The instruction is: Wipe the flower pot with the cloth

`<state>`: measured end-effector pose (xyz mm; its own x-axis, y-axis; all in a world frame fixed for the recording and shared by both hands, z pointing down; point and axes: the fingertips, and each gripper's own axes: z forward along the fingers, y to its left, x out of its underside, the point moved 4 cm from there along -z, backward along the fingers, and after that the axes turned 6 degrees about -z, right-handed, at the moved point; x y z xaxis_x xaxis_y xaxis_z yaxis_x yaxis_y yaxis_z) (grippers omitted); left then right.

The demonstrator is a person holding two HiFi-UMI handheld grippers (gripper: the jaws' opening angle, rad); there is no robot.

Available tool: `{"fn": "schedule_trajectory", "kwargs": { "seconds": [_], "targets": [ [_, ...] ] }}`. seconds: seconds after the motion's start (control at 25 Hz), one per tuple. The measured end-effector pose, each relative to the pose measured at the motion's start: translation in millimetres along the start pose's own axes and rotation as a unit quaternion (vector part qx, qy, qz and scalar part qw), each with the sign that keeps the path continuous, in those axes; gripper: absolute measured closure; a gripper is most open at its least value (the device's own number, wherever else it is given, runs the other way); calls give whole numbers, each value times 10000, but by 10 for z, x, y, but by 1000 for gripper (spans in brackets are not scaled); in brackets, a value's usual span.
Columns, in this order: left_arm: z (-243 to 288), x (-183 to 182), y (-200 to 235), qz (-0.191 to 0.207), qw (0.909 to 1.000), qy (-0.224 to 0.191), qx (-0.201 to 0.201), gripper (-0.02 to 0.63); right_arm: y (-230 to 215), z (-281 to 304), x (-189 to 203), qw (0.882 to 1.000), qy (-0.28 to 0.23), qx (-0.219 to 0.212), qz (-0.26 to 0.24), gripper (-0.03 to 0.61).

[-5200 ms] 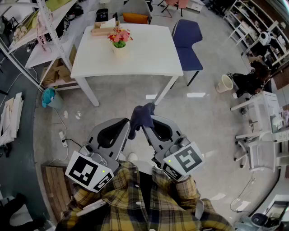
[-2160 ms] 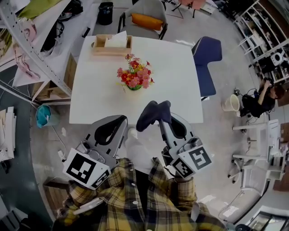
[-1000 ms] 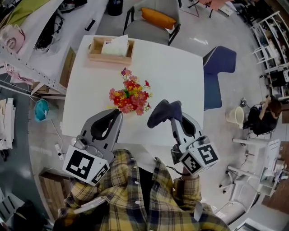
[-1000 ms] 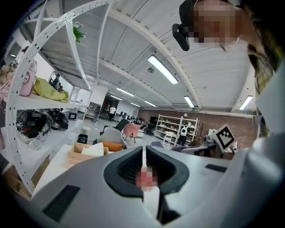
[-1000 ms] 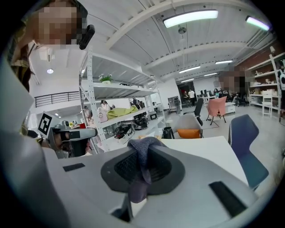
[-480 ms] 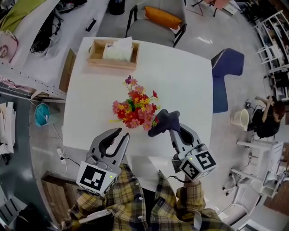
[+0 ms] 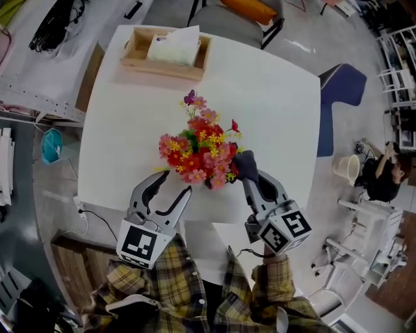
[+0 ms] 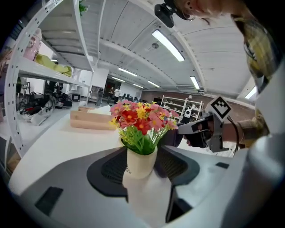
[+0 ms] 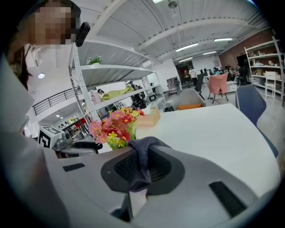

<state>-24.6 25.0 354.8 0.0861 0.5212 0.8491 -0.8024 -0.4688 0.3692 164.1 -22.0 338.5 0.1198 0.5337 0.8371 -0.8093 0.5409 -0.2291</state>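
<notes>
A cream flower pot with red, pink and yellow flowers stands near the front of the white table. In the head view the blooms hide the pot. My left gripper is just left of the bouquet and its jaws are opening. In the left gripper view the pot shows in the gap between them, and no pad visibly presses on it. My right gripper is shut on a dark blue-grey cloth, which hangs at the bouquet's right side.
A wooden tray holding a white tissue pack sits at the table's far edge. A blue chair stands to the right and a grey chair with an orange cushion behind. A person sits at far right.
Both grippers have come down to table height at either side of the flowers. The left jaws, shut a second ago, have spread apart. The cloth stays in the right gripper.
</notes>
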Motion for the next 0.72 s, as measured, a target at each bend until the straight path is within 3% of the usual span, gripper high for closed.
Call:
{"fn": "schedule_trajectory", "kwargs": {
  "seconds": [0.32, 0.72],
  "targets": [
    [277, 254, 144, 172, 9997, 151, 125, 288, -141, 230, 167, 9995, 89, -55, 283, 566],
    [503, 317, 213, 392, 9987, 300, 130, 262, -203, 495, 305, 9980, 238, -272, 523, 566]
  ]
}}
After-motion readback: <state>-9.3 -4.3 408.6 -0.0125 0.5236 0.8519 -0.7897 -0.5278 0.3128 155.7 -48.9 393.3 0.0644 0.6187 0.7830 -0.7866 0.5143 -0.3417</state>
